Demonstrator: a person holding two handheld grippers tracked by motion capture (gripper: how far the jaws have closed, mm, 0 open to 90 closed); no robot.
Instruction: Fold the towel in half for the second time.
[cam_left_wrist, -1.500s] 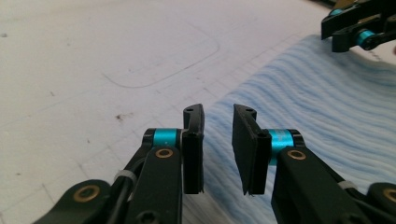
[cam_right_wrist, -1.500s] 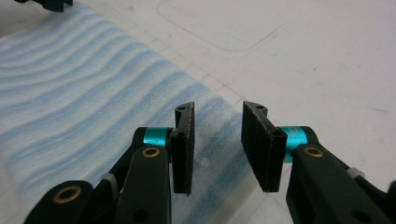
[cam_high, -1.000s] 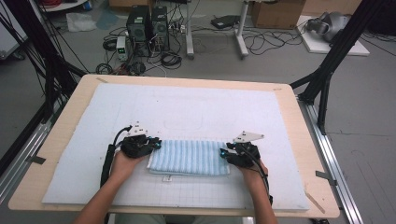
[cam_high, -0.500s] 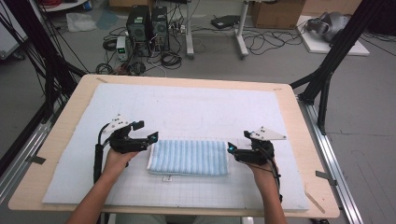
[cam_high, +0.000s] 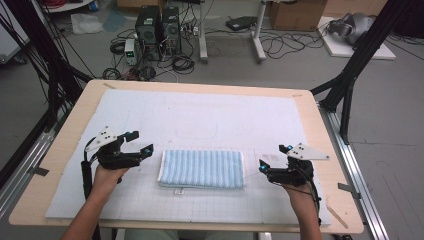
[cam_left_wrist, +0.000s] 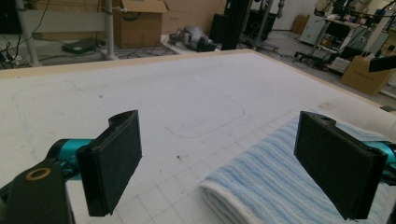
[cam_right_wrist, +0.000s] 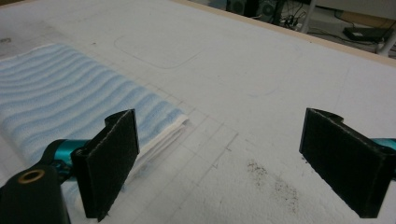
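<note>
High view: folded towel (cam_high: 202, 169) near worktop's front edge, released; left gripper (cam_high: 141, 143) and right gripper (cam_high: 274, 158) now drawn off its ends, jaws just opened, empty. Fold judged done.

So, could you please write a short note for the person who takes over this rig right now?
Left gripper: jaws just opened, nothing between them, off the towel's left end.
Right gripper: jaws just opened, empty, off the towel's right end.
Blue striped towel: folded into a neat rectangle, lying flat on the white mat, near the person's edge.
Done: the fold looks finished and both ends are released.
Left: probably nothing more than pulling the hands back; check the edges.
</note>
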